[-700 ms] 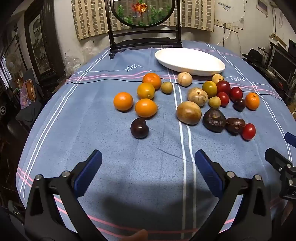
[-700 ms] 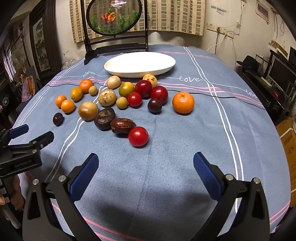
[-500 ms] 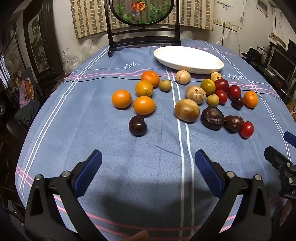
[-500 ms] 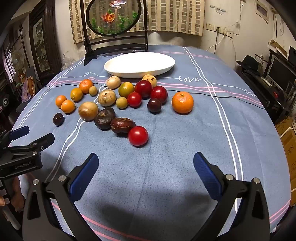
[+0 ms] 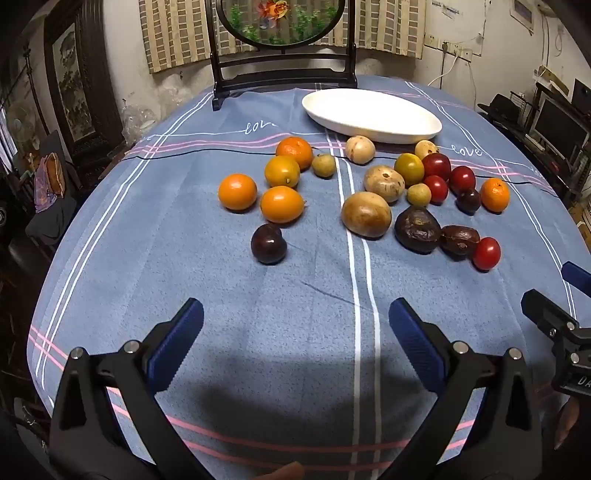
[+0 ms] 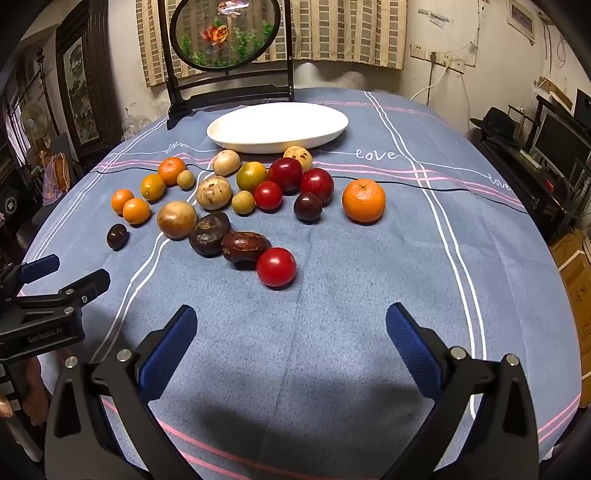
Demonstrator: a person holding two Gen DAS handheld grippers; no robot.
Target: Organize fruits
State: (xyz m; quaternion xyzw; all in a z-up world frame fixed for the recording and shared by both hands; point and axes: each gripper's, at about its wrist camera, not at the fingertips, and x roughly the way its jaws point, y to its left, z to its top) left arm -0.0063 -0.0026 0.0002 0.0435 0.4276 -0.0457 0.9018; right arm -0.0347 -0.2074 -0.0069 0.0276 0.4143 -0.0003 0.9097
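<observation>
Several fruits lie loose on the blue tablecloth [image 5: 147, 258]: oranges [image 5: 237, 191], a dark plum [image 5: 268, 243], tan passion fruits [image 5: 365, 213], wrinkled brown ones [image 5: 417, 229], red tomatoes [image 6: 276, 266] and a lone orange [image 6: 364, 200]. An empty white oval dish [image 5: 369, 114] stands behind them; it also shows in the right wrist view [image 6: 277, 126]. My left gripper [image 5: 295, 325] is open and empty, above the cloth in front of the plum. My right gripper [image 6: 291, 328] is open and empty, in front of the nearest tomato.
A dark wooden stand with an oval painted screen [image 5: 280, 22] rises at the table's far edge. The right gripper's tip [image 5: 554, 325] shows at the right of the left wrist view, the left gripper [image 6: 55, 295] at the left of the right view. Furniture surrounds the round table.
Both grippers have crept slightly forward toward the fruit; the fruit sits a little lower in the left view. Jaws stay open. No fruit moved.
</observation>
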